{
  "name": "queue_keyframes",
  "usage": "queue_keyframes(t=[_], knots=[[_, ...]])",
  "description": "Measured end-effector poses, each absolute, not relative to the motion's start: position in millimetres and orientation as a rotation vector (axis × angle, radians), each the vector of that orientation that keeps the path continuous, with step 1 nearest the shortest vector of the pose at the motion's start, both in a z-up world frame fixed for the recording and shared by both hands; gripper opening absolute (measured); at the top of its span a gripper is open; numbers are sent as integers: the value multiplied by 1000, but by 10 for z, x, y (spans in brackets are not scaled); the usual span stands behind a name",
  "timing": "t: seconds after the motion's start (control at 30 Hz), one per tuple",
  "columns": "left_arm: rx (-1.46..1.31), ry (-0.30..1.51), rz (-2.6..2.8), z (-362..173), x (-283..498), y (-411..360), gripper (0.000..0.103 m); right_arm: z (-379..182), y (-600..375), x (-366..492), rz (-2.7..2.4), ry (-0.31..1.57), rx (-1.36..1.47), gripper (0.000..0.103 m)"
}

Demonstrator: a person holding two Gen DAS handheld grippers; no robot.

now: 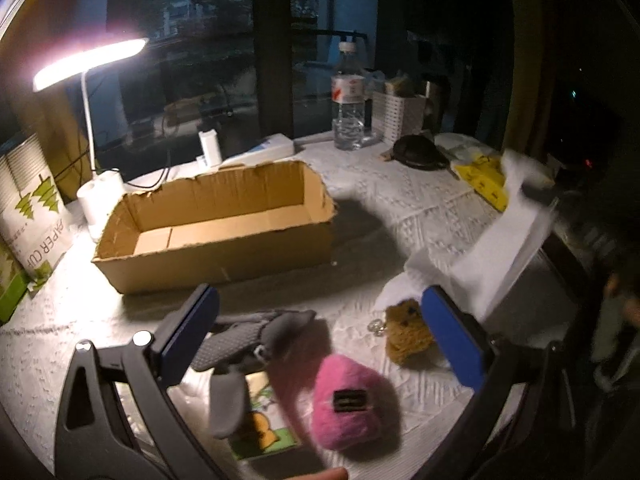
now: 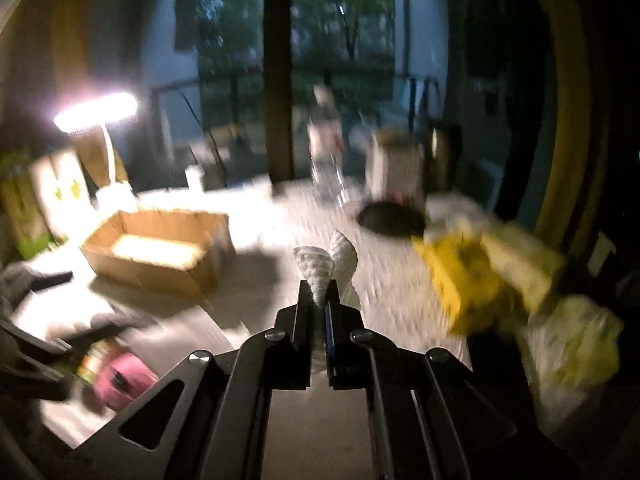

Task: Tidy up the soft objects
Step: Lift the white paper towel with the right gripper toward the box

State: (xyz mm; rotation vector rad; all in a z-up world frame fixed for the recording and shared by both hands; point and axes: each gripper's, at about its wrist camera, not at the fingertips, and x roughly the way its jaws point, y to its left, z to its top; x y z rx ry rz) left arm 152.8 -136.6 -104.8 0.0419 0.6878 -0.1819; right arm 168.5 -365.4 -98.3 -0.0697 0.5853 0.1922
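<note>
An open, empty cardboard box (image 1: 216, 232) stands on the white-covered table; it also shows in the right wrist view (image 2: 160, 254). My left gripper (image 1: 320, 320) is open above a pink felt toy (image 1: 352, 400), a grey glove (image 1: 248, 336) and a brown plush (image 1: 408, 332). My right gripper (image 2: 320, 300) is shut on a white cloth (image 2: 324, 272), lifted above the table. That cloth shows as a raised white sheet in the left wrist view (image 1: 500, 256). The right wrist view is blurred by motion.
A desk lamp (image 1: 88, 60), paper rolls (image 1: 100, 196), a paper-cup pack (image 1: 32, 216), a water bottle (image 1: 348, 100), a white basket (image 1: 400, 114), a dark object (image 1: 420, 152) and a yellow packet (image 1: 484, 180) ring the table. A picture card (image 1: 264, 428) lies under the glove.
</note>
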Motion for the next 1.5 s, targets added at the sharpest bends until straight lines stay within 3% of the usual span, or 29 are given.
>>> queue_keyframes(t=[0.17, 0.33, 0.43, 0.5, 0.53, 0.7, 0.8, 0.97, 1.03, 1.1, 1.17, 1.5], knots=[[46, 661, -210, -974, 1497, -1468, 102, -1541, -3688, 1850, 206, 739, -55, 5], [50, 716, -302, -1071, 1568, -1692, 101, -1732, -3667, 1811, 218, 779, -64, 6], [39, 774, -340, -1197, 1647, -1796, 100, -1763, -3693, 1799, 207, 788, -58, 15], [32, 794, -354, -1243, 1680, -1843, 89, -1805, -3708, 1816, 193, 806, -57, 41], [32, 808, -363, -1269, 1709, -1869, 86, -1830, -3726, 1821, 193, 817, -54, 46], [29, 860, -387, -1355, 1770, -1936, 54, -1866, -3718, 1798, 213, 811, -64, 57], [24, 870, -397, -1364, 1774, -1920, 40, -1899, -3643, 1756, 198, 787, -120, 59], [24, 852, -408, -1311, 1732, -1901, 21, -1927, -3616, 1728, 195, 754, -158, 58], [28, 831, -413, -1266, 1705, -1885, 15, -1917, -3605, 1721, 194, 750, -173, 46], [21, 812, -418, -1215, 1683, -1846, 9, -1899, -3597, 1718, 182, 750, -185, 18], [12, 794, -418, -1167, 1659, -1792, 9, -1870, -3616, 1723, 196, 760, -164, 9], [-12, 696, -390, -890, 1582, -1456, 4, -1518, -3471, 1659, 247, 696, -133, 8]])
